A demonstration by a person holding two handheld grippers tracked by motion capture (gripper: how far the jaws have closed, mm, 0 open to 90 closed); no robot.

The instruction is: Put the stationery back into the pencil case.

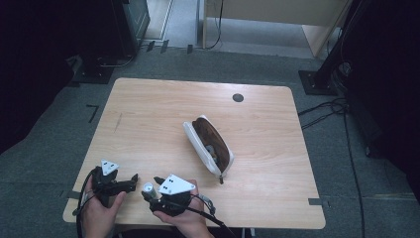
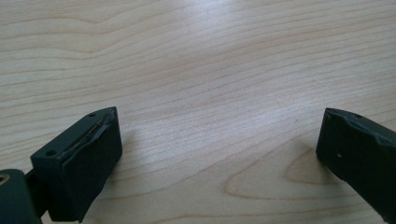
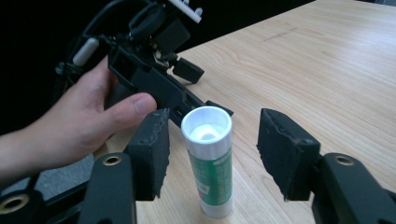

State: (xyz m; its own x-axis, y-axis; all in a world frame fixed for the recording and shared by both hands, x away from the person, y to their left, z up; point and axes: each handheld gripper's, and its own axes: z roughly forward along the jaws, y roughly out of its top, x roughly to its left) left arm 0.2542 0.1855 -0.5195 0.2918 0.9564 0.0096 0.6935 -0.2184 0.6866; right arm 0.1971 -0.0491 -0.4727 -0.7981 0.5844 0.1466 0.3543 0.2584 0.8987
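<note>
Up close, the right hand-held gripper [image 3: 210,149] stands open around an upright glue stick [image 3: 209,158], untouched.

A wooden table [image 1: 148,114] lay mostly bare. Its far half and left side offered wide free room, broken only by a small dark disc [image 1: 237,97] set flush near the far edge. An open pouch [image 1: 209,145] lay slantwise at the middle, blocking a straight path from the near edge to the far right. At the near left corner, room was tight: the left gripper [image 1: 134,179] and the right gripper [image 1: 150,187] sat close together, with a glue stick [image 3: 209,161] standing upright between the right gripper's parted jaws, a gap on each side. The left gripper's jaws stood wide apart over bare wood. The near right corner was free.
</note>
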